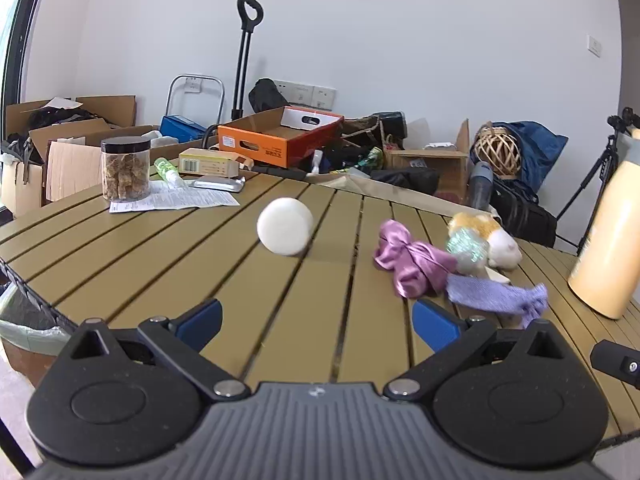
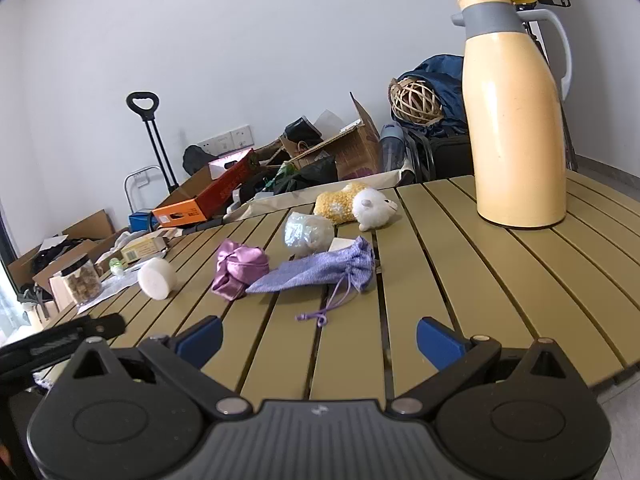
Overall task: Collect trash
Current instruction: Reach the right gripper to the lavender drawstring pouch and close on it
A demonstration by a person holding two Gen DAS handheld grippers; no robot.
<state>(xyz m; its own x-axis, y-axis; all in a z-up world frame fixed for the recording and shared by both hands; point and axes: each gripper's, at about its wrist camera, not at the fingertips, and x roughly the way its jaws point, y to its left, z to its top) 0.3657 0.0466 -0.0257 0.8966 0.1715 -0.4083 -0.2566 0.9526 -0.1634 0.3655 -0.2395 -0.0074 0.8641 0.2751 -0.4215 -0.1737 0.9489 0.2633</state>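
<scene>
A white foam disc [image 1: 285, 225] [image 2: 157, 278] lies on its edge on the slatted olive table [image 1: 160, 264] [image 2: 460, 280]. Right of it sit a pink satin pouch [image 1: 408, 264] [image 2: 239, 267], a lavender drawstring bag [image 1: 498, 298] [image 2: 320, 270], a pearly crumpled wrapper [image 1: 468, 249] [image 2: 308, 230] and a small plush toy [image 1: 494, 236] [image 2: 356, 204]. My left gripper [image 1: 316, 326] hangs open over the table's near part, short of the disc, holding nothing. My right gripper [image 2: 318, 340] is open and empty, just short of the bag's cord [image 2: 328, 308].
A tall cream thermos jug [image 2: 516, 120] [image 1: 612, 240] stands at the right. At the far left are a jar of snacks [image 1: 126, 168] [image 2: 82, 280], a printed sheet [image 1: 176, 200], a small carton [image 1: 208, 162] and a foil pack. Boxes, bags and a trolley crowd the floor behind. A lined bin [image 1: 24, 320] sits below the left edge.
</scene>
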